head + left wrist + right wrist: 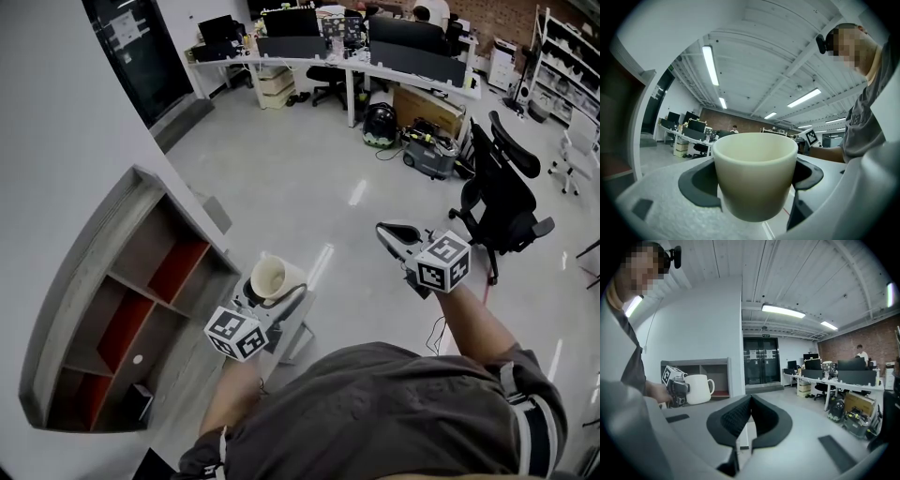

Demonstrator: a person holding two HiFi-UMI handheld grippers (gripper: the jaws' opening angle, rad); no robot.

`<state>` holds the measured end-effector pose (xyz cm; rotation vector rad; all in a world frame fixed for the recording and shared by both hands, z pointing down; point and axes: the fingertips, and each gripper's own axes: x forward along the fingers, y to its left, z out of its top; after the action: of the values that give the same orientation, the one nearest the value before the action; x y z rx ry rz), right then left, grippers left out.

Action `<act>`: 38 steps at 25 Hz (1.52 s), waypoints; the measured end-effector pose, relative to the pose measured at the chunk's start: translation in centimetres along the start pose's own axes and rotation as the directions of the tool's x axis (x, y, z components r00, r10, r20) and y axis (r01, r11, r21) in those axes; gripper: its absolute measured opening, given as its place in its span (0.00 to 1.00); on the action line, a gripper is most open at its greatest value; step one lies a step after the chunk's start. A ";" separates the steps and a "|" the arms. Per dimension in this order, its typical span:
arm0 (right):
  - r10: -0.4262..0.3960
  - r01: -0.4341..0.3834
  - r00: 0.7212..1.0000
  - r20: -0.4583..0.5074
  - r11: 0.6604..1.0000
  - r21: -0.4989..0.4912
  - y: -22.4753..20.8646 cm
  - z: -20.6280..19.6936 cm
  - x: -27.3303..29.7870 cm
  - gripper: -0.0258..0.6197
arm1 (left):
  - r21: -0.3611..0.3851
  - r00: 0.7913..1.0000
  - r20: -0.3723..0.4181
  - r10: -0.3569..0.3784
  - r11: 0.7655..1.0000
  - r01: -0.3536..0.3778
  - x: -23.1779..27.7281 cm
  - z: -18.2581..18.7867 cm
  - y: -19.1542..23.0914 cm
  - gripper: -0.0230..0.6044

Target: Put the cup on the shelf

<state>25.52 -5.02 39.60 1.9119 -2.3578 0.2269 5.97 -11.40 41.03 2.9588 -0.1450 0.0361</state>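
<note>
My left forearm reaches forward and low from my body, and my left claw points ahead with its marker cube nearest me. Its dark padded jaws stand apart and press on either side of a cream-white, smooth-walled cup, which sits upright between them with its open mouth up. The cup is held in the air above the pale grey floor, just to the right of the grey wooden shelf with red back panels that stands against the white wall; cup and shelf do not touch.

My right arm stretches forward too, further out. My right claw has its jaws pressed together with nothing between them, well apart from the cup.

The cup's handle shows only from the right gripper view. From the head view the cup's lower half is covered by the claw. Small things in the shelf's lower compartments are too dim to identify.
</note>
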 end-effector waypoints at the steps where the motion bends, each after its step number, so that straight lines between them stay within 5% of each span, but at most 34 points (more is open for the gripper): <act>1: 0.007 -0.007 1.000 0.000 1.000 0.000 -1.0 -0.1 0.6 0.03 | 0.001 1.000 -0.002 0.006 1.000 -0.006 0.8 -0.1 0.6 0.72; 16: 0.191 -0.191 0.982 -0.006 0.980 -0.055 -18.6 1.8 4.5 0.03 | -0.029 0.986 0.040 0.163 0.986 -0.162 17.9 0.1 2.1 0.72; 31: 0.089 -0.087 0.995 0.034 0.995 -0.049 -18.3 3.5 8.7 0.03 | 0.026 0.997 0.008 0.074 0.997 -0.074 17.5 2.1 7.9 0.72; 38: 0.161 -0.159 0.987 0.029 0.984 -0.075 -16.0 4.4 13.2 0.03 | 0.026 0.988 0.023 0.151 0.988 -0.152 14.7 2.3 11.1 0.72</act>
<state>38.46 -21.77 38.39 1.7099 -2.5076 0.1189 19.54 -24.05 41.22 2.9703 -0.3754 0.0278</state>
